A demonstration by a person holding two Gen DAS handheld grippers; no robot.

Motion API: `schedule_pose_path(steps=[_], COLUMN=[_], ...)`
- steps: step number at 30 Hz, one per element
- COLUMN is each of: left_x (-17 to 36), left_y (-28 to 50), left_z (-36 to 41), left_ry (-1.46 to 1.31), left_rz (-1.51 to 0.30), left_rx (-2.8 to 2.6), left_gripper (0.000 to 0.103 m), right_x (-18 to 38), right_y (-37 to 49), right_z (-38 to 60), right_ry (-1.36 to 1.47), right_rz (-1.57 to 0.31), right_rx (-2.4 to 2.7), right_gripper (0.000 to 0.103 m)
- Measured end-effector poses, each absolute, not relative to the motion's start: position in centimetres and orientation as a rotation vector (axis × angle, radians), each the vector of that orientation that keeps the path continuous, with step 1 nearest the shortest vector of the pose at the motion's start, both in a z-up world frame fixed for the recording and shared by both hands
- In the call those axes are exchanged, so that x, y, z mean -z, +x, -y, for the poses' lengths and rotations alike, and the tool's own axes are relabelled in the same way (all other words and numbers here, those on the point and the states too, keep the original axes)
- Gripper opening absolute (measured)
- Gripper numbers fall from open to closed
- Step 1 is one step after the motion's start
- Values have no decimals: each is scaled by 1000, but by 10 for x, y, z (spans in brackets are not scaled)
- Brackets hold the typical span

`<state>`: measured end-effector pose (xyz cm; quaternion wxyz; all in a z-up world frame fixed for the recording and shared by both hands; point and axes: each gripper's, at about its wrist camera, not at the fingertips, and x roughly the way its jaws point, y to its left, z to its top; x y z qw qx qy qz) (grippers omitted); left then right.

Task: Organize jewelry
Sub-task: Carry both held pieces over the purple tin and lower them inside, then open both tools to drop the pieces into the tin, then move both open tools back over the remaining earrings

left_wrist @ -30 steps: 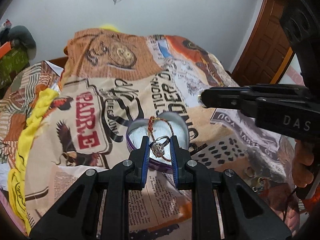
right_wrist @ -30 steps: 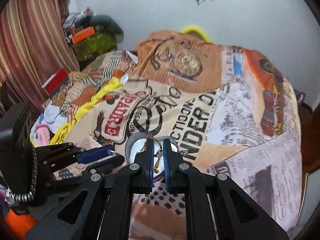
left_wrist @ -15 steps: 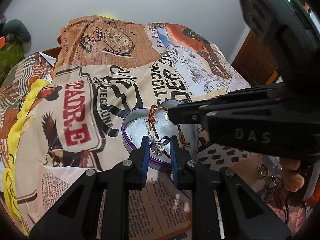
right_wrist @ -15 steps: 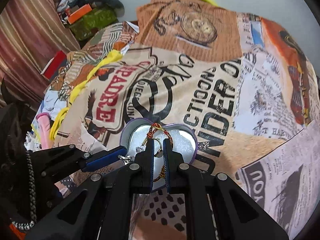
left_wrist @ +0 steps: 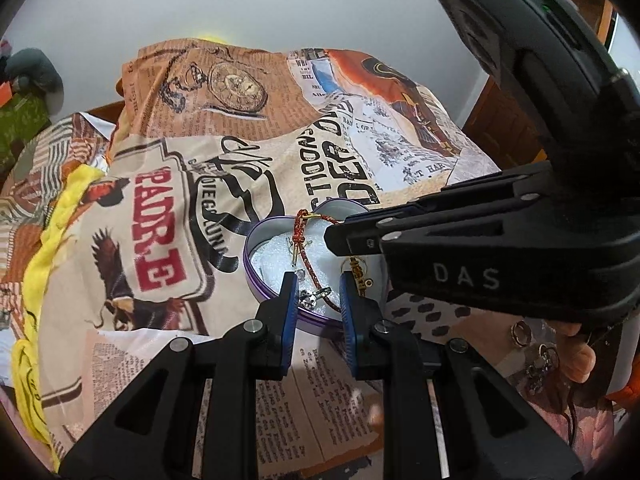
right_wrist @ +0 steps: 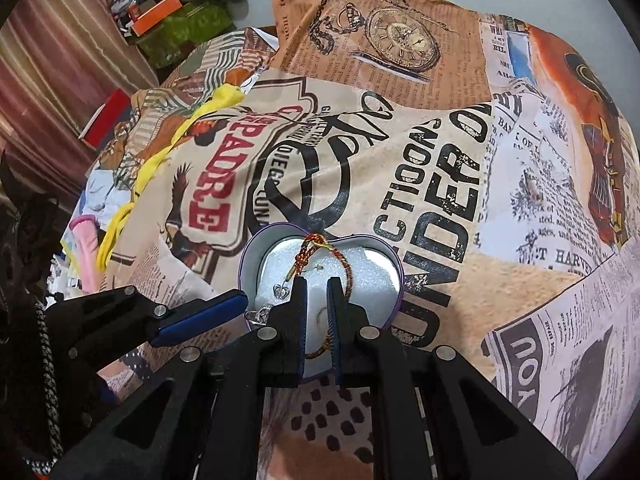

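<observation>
Left wrist view: we are hovering our left gripper [left_wrist: 316,296], narrowly parted and empty, at the near rim of the purple heart-shaped tin [left_wrist: 256,280]; the silver ring [left_wrist: 314,295] is lying directly ahead inside.

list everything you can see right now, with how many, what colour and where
heart-shaped purple tin: one, purple rim, silver inside, on the bedspread, centre.
red-and-gold braided cord bracelet: one, draped over the tin's far rim and into it.
silver ring: one, inside the tin by the left fingertips.
gold charm: one, inside the tin under the right hand-held gripper.
loose rings: at least two, dark metal, on the bed at right.
newspaper-print bedspread: one, tan and orange.
yellow cloth: one, bed's left edge.
left hand-held gripper: black, blue pads, open over the tin.
right hand-held gripper: black, narrow gap, over the tin.
</observation>
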<state>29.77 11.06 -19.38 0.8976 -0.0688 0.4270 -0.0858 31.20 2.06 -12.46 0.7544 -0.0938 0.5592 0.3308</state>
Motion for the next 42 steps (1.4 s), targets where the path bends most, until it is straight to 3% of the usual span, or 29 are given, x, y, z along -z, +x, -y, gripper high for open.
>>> schedule_pose_path(steps=[15,17,19,21,26,42], left_x=[141,134,127,122,112,139], left_y=[261,254,246,238,217,187], left_z=[-104,-101,-97,-93,-81,-29], left_ry=[-129,-124,-118,-109,-84,-63], left_rz=[-800,-785,-771,-762,-744,-842], left_rx=[155,154,157,163,173,286], left_gripper=[22,28,32,32,43,44], right_x=[56,46,37,29,20,55], right_y=[274,266,257,246,225,173], right_z=[18,28,37,47,69,129], right_ry=[-220,-217,-218,-226,-222,-261], right_rz=[-1010,-978,-938,-891,-852,-872], right_rx=[-672,-661,-642,-619,-599,-484], right_gripper=[11,17,34,42,43,43])
